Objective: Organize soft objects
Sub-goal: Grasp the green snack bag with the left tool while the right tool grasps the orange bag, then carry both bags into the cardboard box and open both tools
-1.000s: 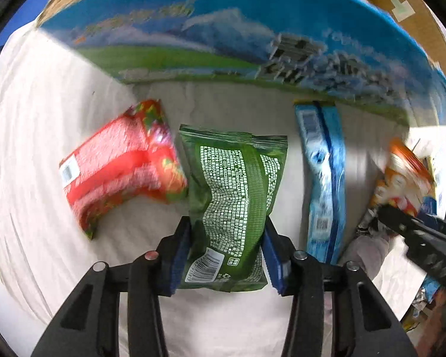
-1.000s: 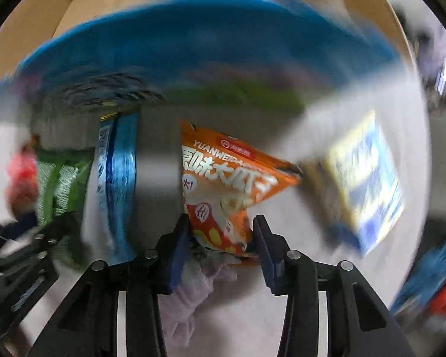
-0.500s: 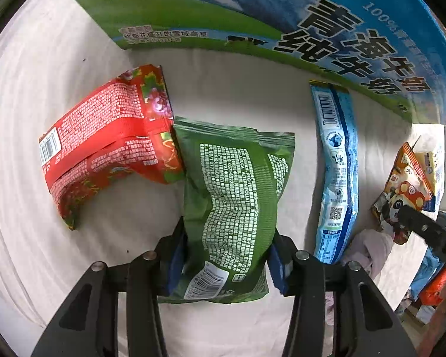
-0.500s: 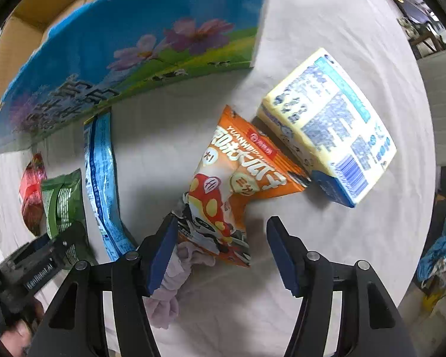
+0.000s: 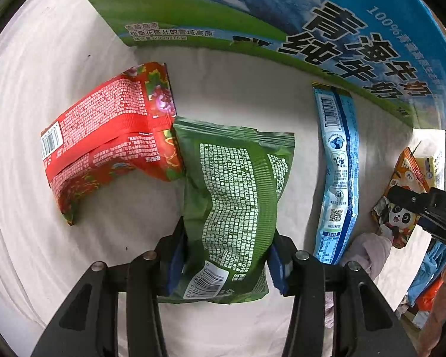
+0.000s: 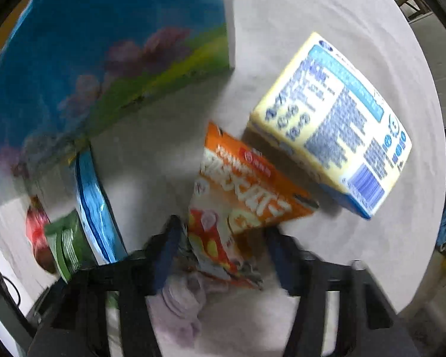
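While both hand-held grippers point down at the white-covered surface [image 5: 20, 125], two packets are being handled at once. Left hand-held gripper [image 5: 227, 263]: blue pads pressed against both sides of the green packet [image 5: 233, 196], pinching its lower end. That packet lies flat, its top corner touching the red packet [image 5: 104, 139], which sits toward the surface's left side. A long blue packet [image 5: 337, 175] lies beside the green one, apart from it, its top end against the big printed carton [image 5: 327, 29] along the far edge.

Right hand-held gripper [image 6: 223, 250]: jaws have just been closing around the orange packet [image 6: 238, 205], whose lower end sits between the pads. View is blurred; cannot tell whether the pads bite yet. A pale cloth [image 6: 181, 300] is bunched under that packet, and a yellow box [image 6: 330, 125] lies just beside its far corner.

Step in hand, as I judge it: lining the packets up in a row in front of the carton. Next move probably calls for letting go of the green packet cleanly, and confirming the right grip without catching the cloth.
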